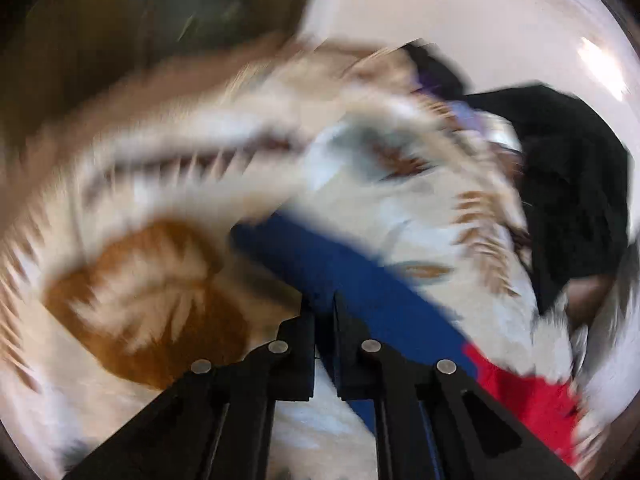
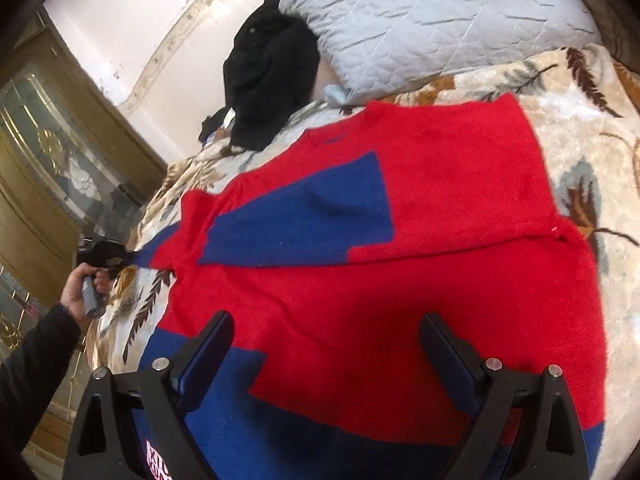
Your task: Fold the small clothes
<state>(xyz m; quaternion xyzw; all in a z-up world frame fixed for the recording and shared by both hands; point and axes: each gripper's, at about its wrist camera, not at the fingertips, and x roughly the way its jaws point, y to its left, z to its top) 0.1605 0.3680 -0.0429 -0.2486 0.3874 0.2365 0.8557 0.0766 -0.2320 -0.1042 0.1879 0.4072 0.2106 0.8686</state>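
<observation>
A red and blue knit sweater lies spread on a floral bedspread, one sleeve folded across its body. My right gripper hovers open over the sweater's lower part and holds nothing. My left gripper is shut on the blue cuff of the sweater's sleeve. The left wrist view is heavily blurred. The left gripper also shows in the right wrist view, at the bed's left edge, pulling the sleeve end outward.
A grey quilted pillow lies at the head of the bed. A pile of black clothes sits beside it, also in the left wrist view. A wooden wardrobe with glass doors stands left of the bed.
</observation>
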